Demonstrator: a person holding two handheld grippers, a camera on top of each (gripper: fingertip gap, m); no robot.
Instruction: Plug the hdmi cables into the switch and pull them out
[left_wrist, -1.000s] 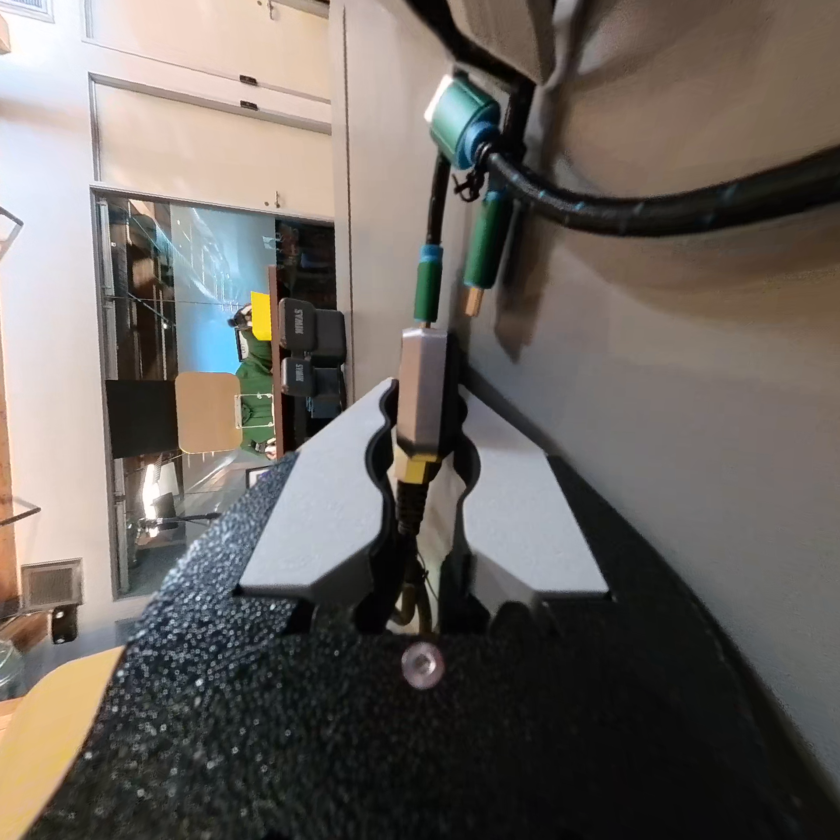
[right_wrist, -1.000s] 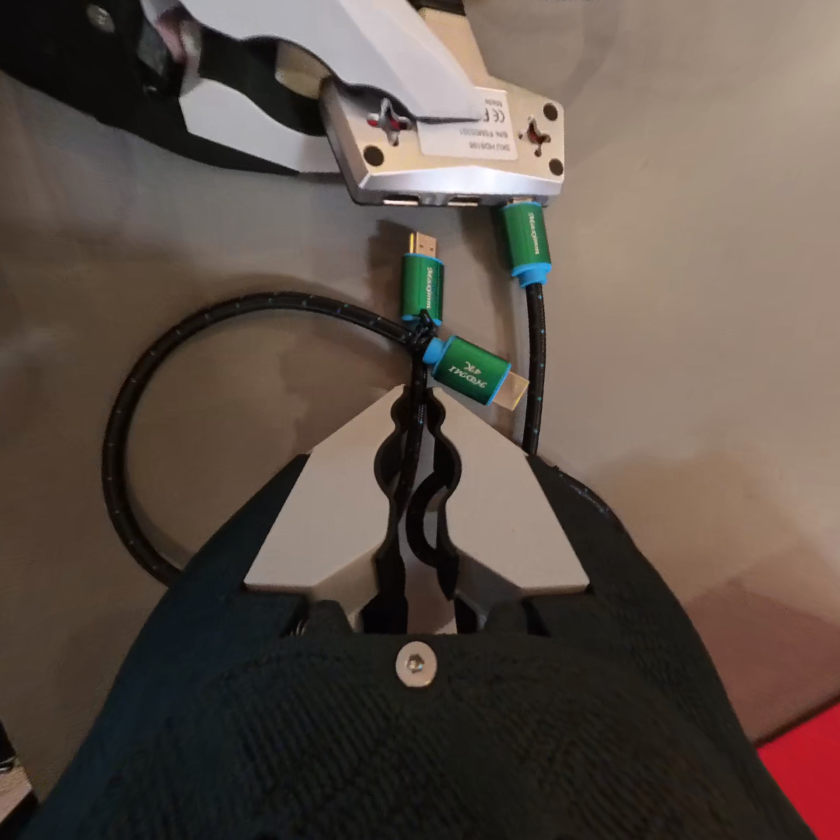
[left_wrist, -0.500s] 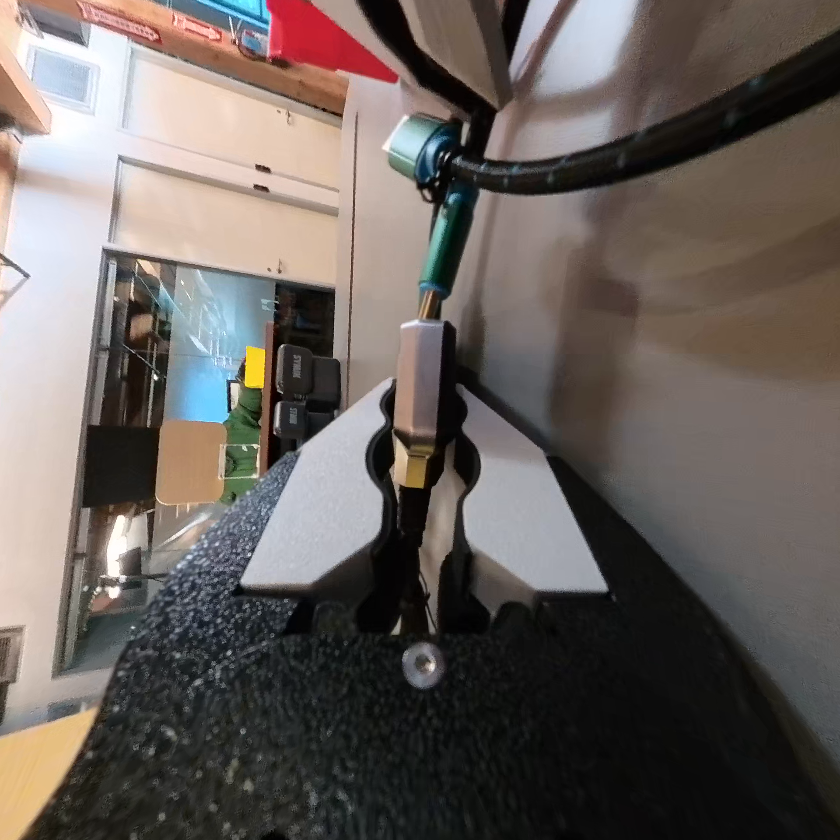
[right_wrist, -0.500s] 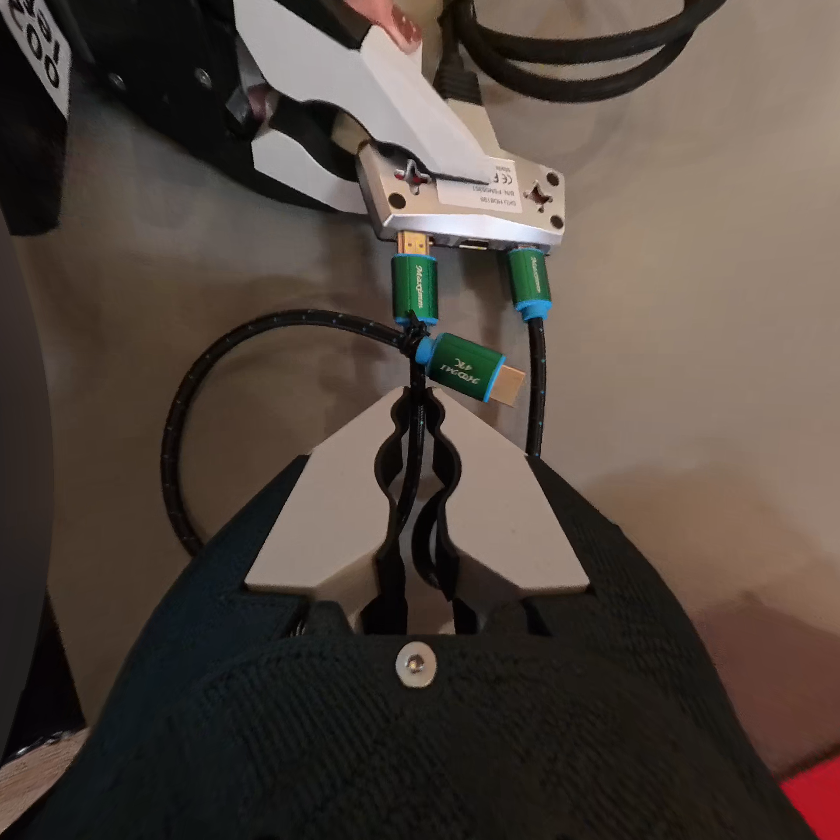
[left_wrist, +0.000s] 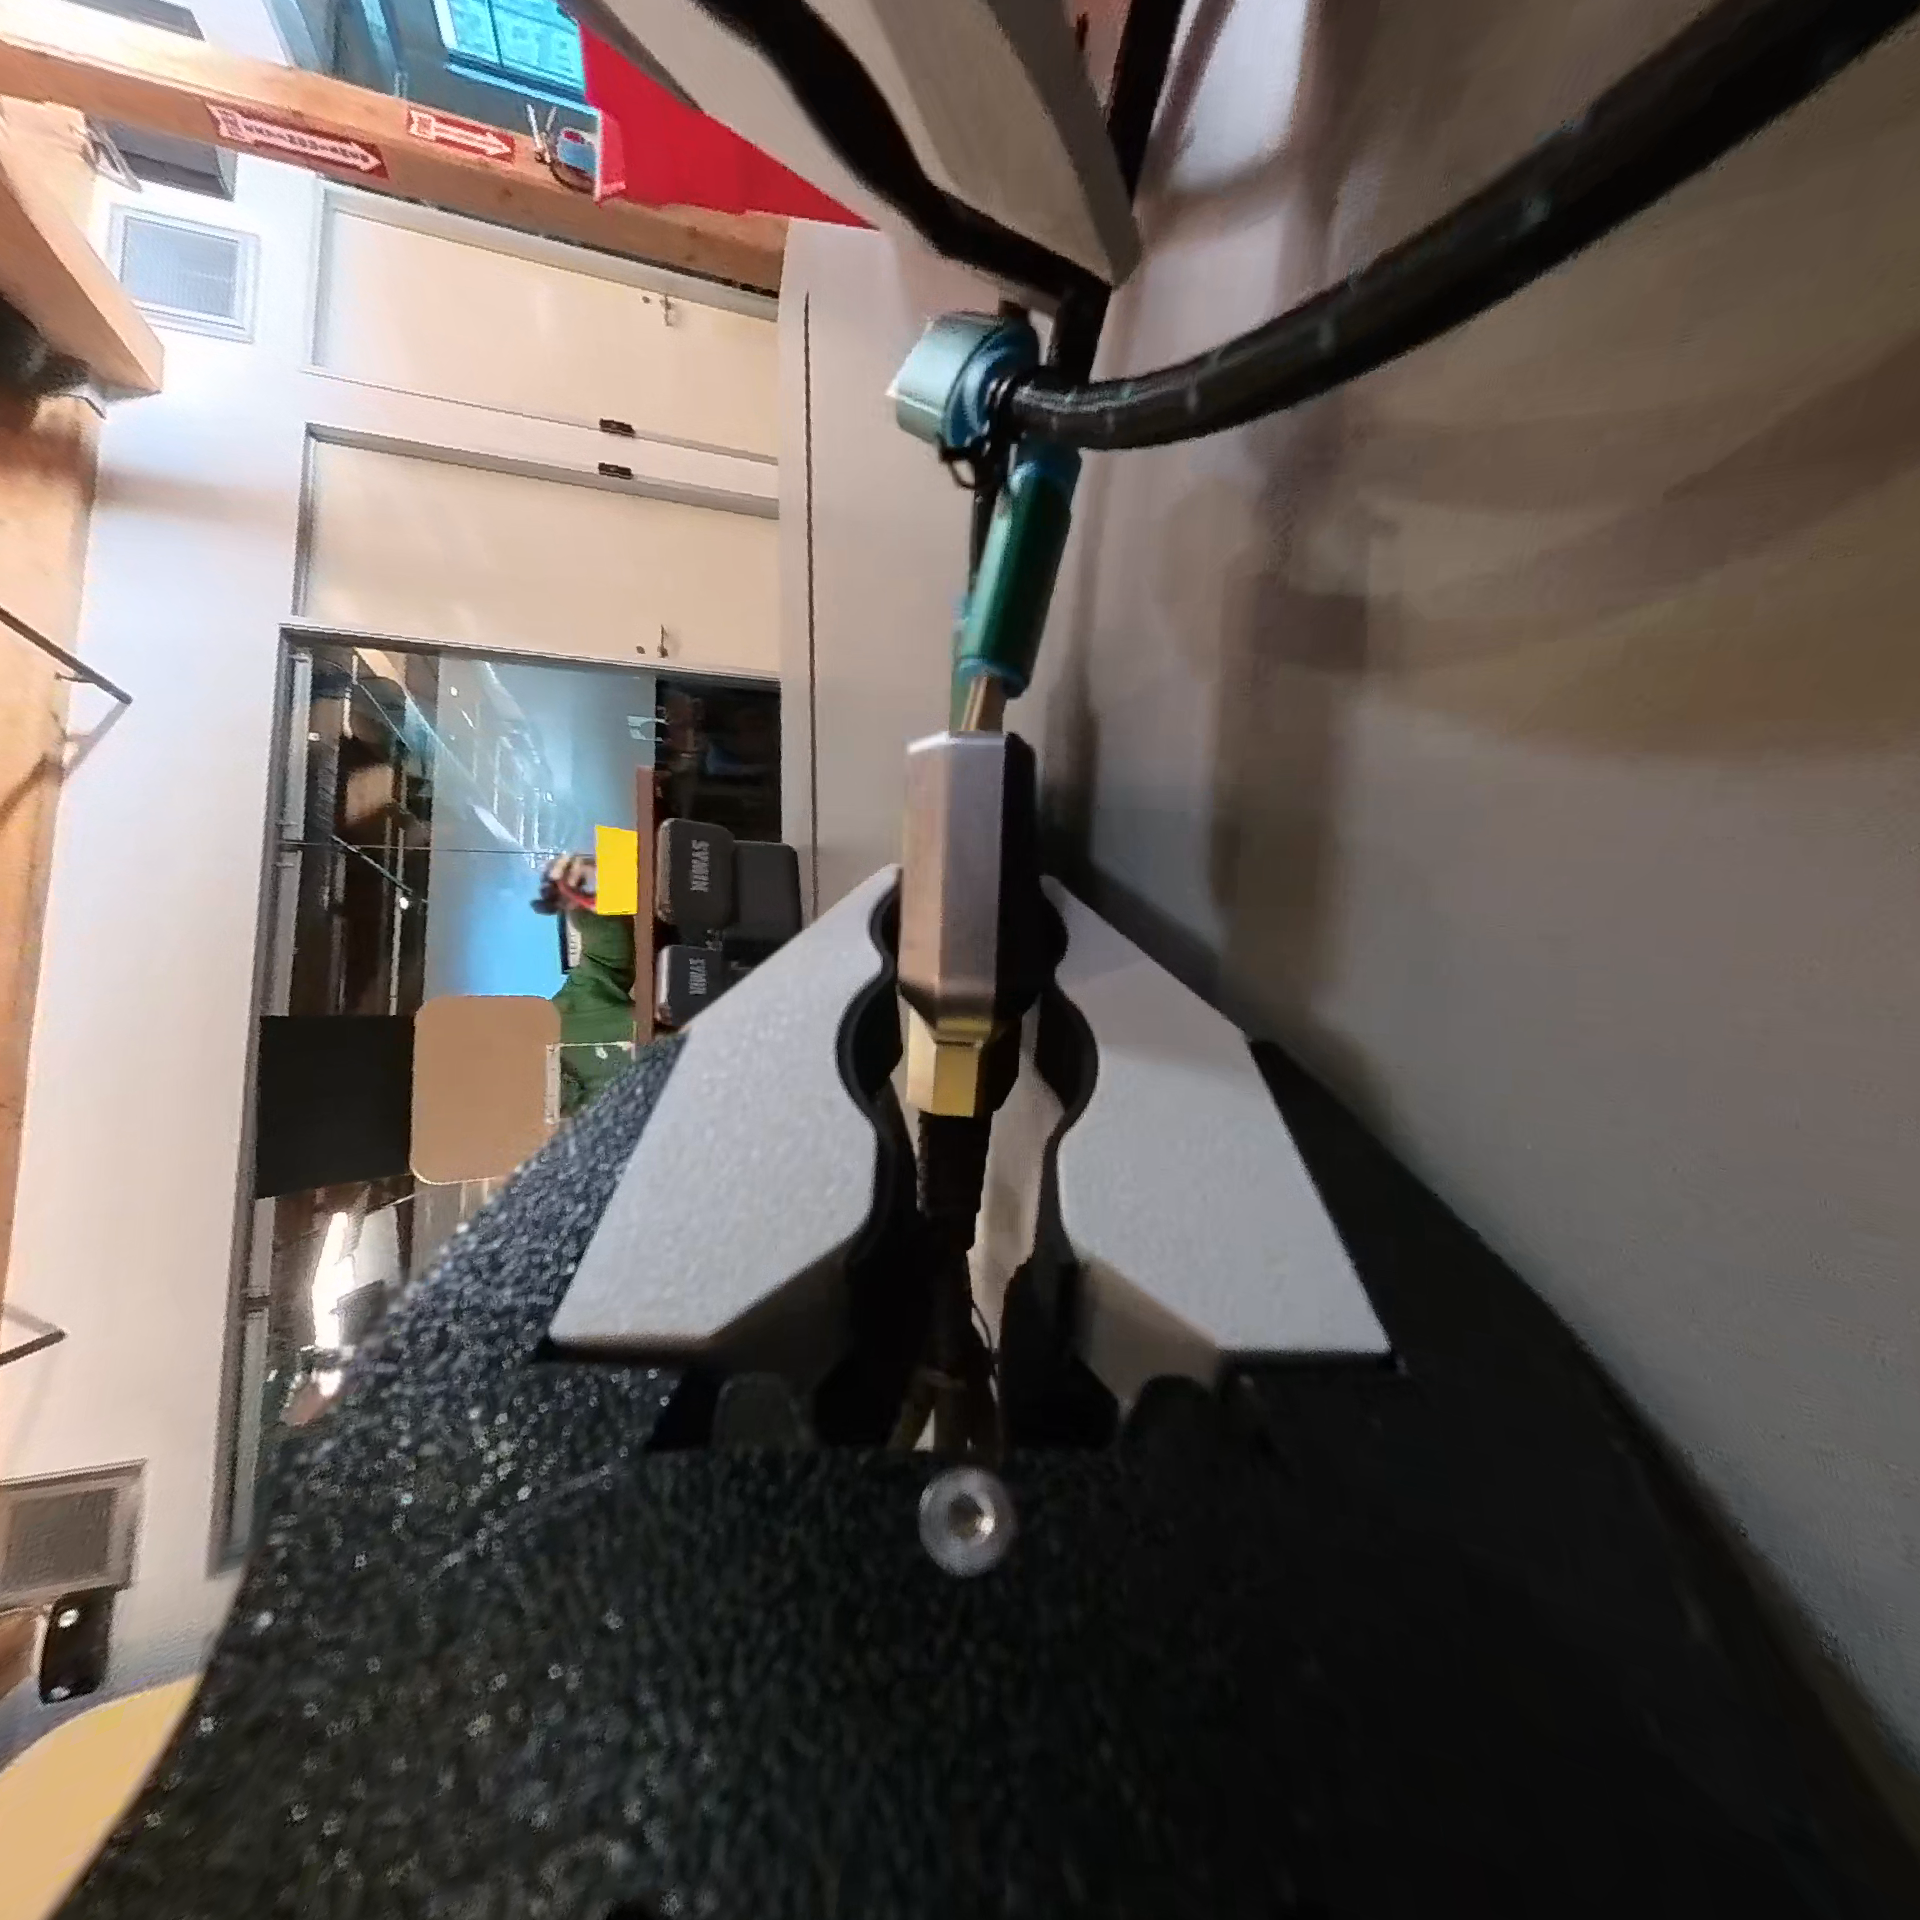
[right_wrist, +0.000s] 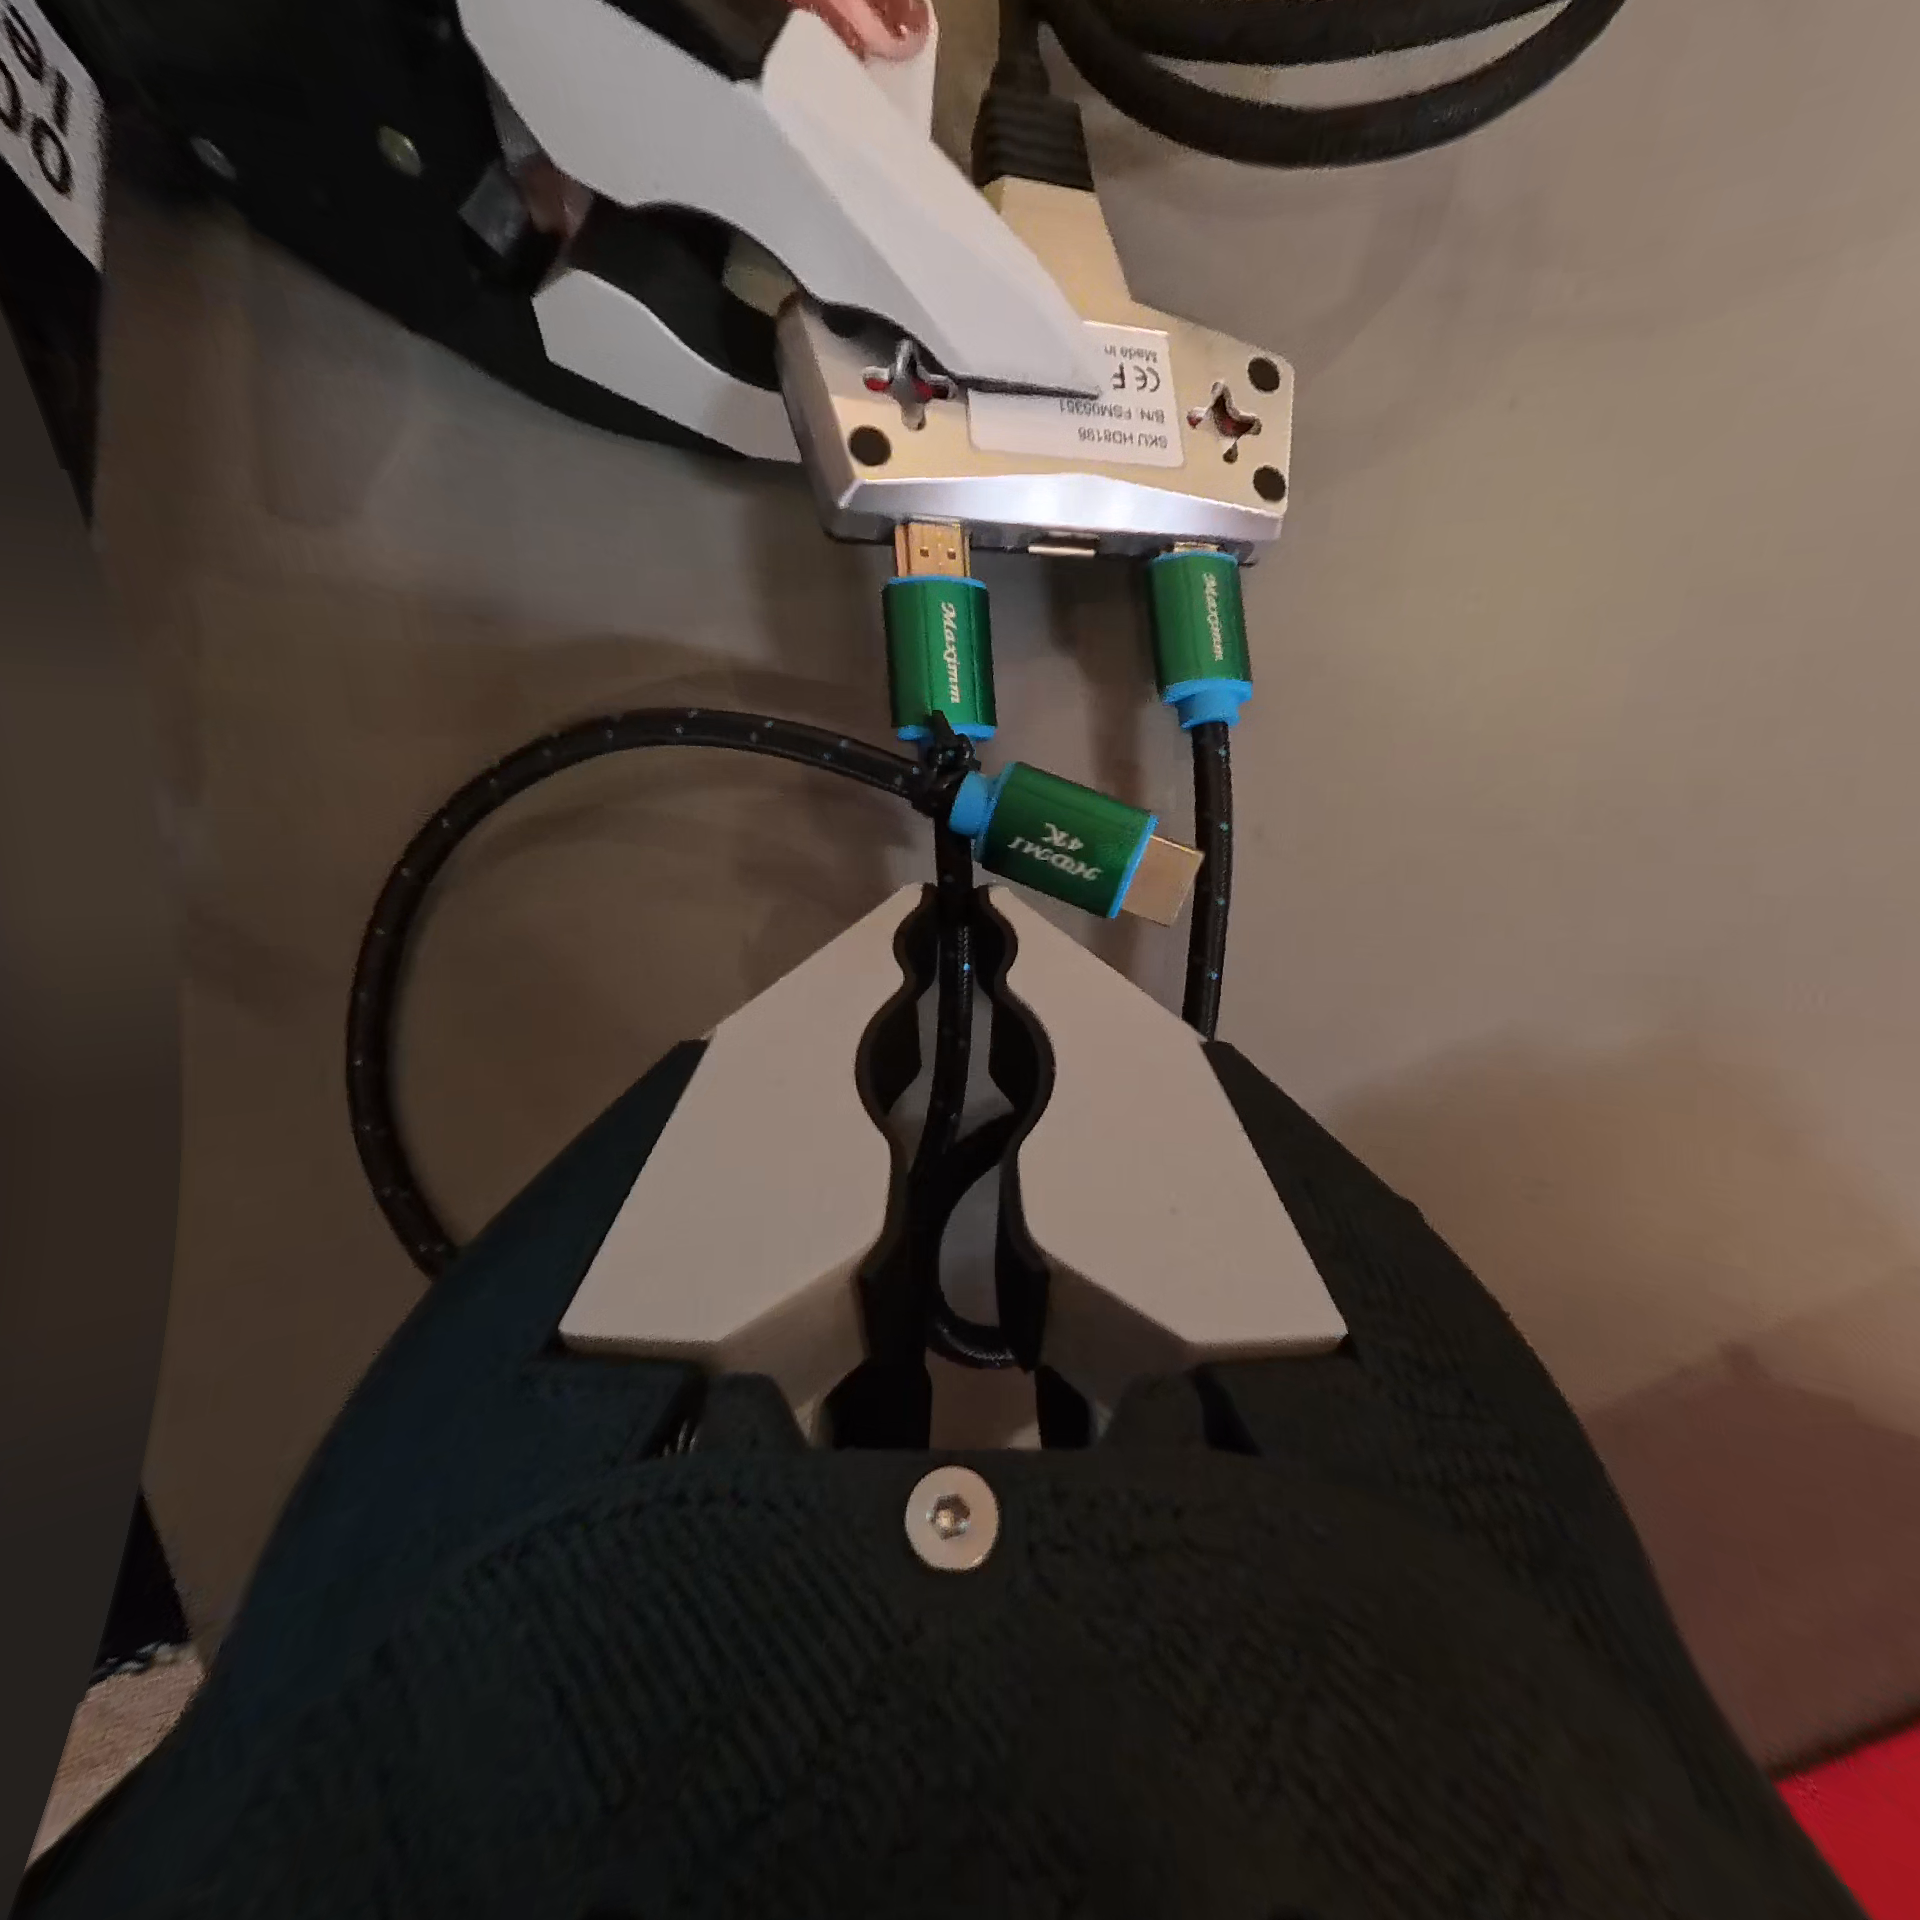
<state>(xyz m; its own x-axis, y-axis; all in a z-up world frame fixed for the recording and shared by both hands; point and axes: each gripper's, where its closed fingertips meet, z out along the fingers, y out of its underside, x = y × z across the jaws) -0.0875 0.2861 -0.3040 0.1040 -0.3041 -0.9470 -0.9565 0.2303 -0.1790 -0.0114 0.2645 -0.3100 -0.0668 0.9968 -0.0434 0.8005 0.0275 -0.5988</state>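
Right wrist view: plain beige counter (right_wrist: 1558, 831), red patch at the near right corner. Landmark is the silver switch (right_wrist: 1049, 436), lifted off the counter and pinched across its flat faces by the left claw (right_wrist: 831, 343). Right claw (right_wrist: 956, 904) is closed on the braided black cable (right_wrist: 951, 1039) just behind its green plug (right_wrist: 938, 660); that plug's gold tip is partly in the switch's left port, metal showing between plug body and switch. Second green plug (right_wrist: 1200, 639) sits deeper in the right port, its cable running down past the right claw. Middle port empty. Third green plug (right_wrist: 1070, 852) is loose, tied to the held cable, lying between switch and right claw tips. Cable loop curves left of the switch over bare counter.

Left wrist view: left claw (left_wrist: 966, 914) clamped on the switch (left_wrist: 954, 862), seen edge-on, with the counter (left_wrist: 1558, 935) close along the right. Room beyond the switch: white wall, glass doorway, wooden beam.
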